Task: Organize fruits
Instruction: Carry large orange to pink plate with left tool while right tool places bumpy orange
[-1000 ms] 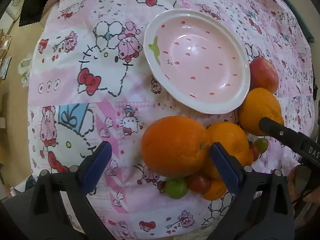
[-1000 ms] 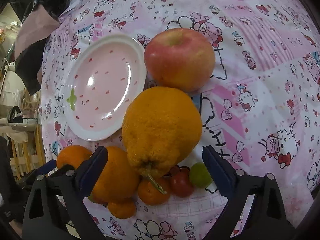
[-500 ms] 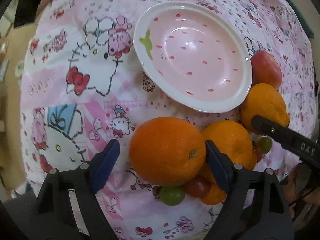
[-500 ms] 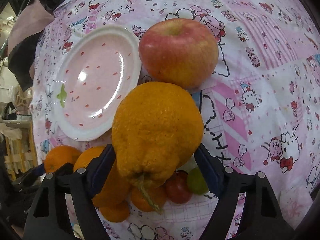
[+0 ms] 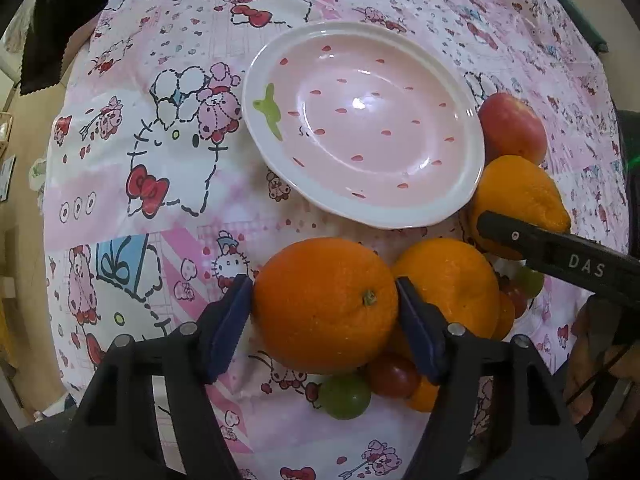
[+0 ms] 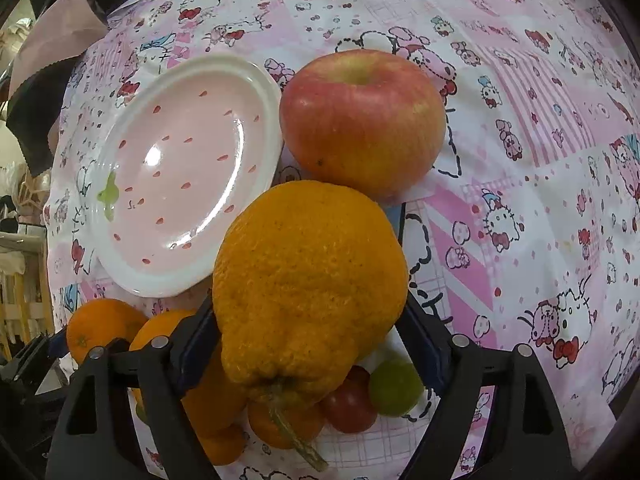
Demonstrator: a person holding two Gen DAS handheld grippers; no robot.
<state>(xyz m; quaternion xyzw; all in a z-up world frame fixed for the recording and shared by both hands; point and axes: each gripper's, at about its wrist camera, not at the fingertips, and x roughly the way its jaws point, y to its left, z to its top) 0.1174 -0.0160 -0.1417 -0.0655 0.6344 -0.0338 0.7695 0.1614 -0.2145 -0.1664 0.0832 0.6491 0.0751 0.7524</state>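
Observation:
My left gripper (image 5: 324, 316) is shut on a smooth round orange (image 5: 326, 306), its blue pads against both sides. My right gripper (image 6: 308, 332) is shut on a bumpy pear-shaped orange (image 6: 310, 280), which also shows in the left wrist view (image 5: 516, 188) with one right finger (image 5: 560, 258) across it. A pink strawberry-print plate (image 5: 460, 208) lies empty beyond both; it also shows in the right wrist view (image 6: 132, 272). A red apple (image 6: 362, 120) sits beside the plate. Another orange (image 5: 452, 280), small tomatoes (image 5: 394, 376) and a green one (image 5: 346, 396) lie clustered below.
A pink Hello Kitty tablecloth (image 5: 140, 160) covers the table. Dark cloth (image 5: 60, 28) hangs at the far left edge. Small oranges (image 6: 100, 324) lie left of my right gripper. A hand (image 5: 600, 360) holds the right gripper at the right edge.
Both grippers have closed: the left onto the round orange, the right onto the bumpy orange. Both have drawn nearer their fruit.

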